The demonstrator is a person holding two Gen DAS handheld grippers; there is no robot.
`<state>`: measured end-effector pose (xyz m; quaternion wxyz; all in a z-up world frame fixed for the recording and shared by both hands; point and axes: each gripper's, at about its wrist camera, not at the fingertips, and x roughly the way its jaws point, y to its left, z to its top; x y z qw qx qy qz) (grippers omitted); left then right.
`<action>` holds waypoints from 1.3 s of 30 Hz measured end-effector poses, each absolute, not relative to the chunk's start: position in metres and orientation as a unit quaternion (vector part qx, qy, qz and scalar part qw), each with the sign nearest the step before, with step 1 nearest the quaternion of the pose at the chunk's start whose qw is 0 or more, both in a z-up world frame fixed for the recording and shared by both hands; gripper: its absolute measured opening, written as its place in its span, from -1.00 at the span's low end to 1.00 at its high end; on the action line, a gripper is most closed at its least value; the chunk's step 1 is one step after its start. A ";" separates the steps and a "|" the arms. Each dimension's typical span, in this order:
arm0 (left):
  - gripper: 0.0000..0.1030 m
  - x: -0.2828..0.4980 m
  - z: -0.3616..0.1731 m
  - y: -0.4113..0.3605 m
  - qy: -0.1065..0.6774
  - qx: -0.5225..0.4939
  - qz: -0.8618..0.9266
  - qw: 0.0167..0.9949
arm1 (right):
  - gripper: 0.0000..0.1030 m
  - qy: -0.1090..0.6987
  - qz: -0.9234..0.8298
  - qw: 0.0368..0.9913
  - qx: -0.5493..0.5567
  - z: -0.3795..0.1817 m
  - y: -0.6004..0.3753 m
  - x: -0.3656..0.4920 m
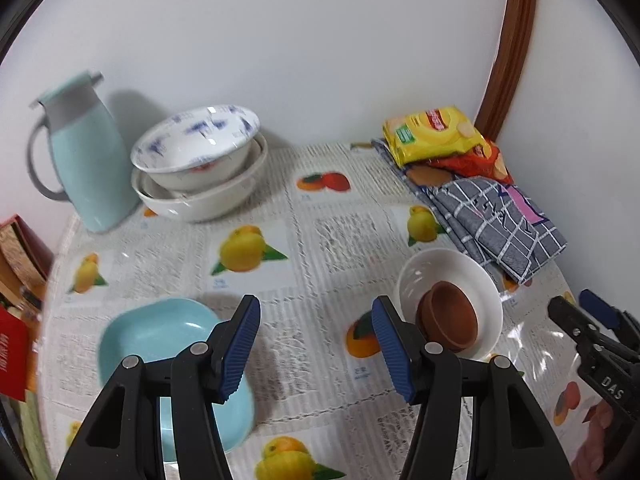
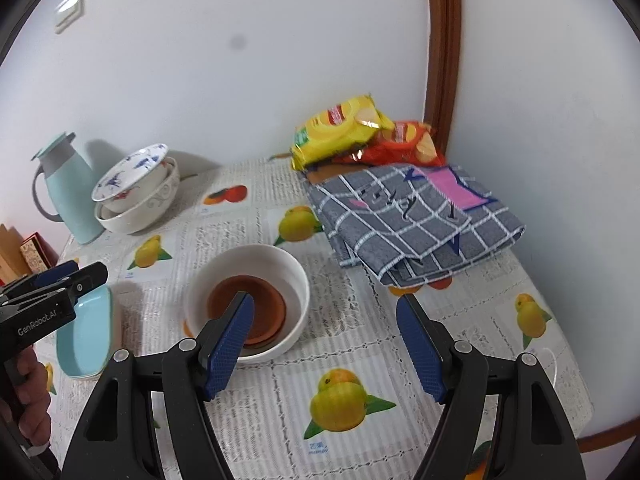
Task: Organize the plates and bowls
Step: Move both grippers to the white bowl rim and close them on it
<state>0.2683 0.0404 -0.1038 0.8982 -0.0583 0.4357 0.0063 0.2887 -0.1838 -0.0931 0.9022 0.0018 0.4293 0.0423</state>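
Observation:
A white bowl (image 2: 296, 280) sits mid-table with a small brown bowl (image 2: 260, 304) inside; both show in the left wrist view, the white bowl (image 1: 436, 268) and the brown bowl (image 1: 452, 312). A light blue dish (image 1: 160, 332) lies at the front left, also in the right wrist view (image 2: 88, 344). A blue-patterned bowl (image 1: 196, 140) rests tilted in stacked white bowls (image 1: 208, 200) at the back left. My left gripper (image 1: 316, 344) is open and empty between the blue dish and the white bowl. My right gripper (image 2: 326, 344) is open and empty, just in front of the white bowl.
A light blue thermos jug (image 1: 84, 160) stands at the back left. A folded grey checked cloth (image 2: 412, 220) with yellow and red snack bags (image 2: 344, 128) lies at the back right by the wall. Boxes (image 1: 20, 260) stand off the table's left edge.

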 end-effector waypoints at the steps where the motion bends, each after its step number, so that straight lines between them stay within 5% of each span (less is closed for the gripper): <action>1: 0.09 0.271 -0.107 0.039 0.439 -0.061 0.001 0.896 | 0.43 0.434 0.041 0.900 0.004 -0.098 -0.185 0.293; 17: 0.08 0.326 -0.153 0.004 0.515 -0.062 -0.032 0.854 | 0.21 0.483 0.055 0.874 -0.003 -0.150 -0.174 0.343; 25: 0.08 0.336 -0.166 -0.005 0.532 -0.038 -0.029 0.846 | -0.23 0.514 0.053 0.856 -0.013 -0.170 -0.169 0.357; 39: -0.15 0.347 -0.181 -0.014 0.554 -0.020 -0.037 0.832 | -0.24 0.531 0.052 0.846 -0.015 -0.184 -0.167 0.364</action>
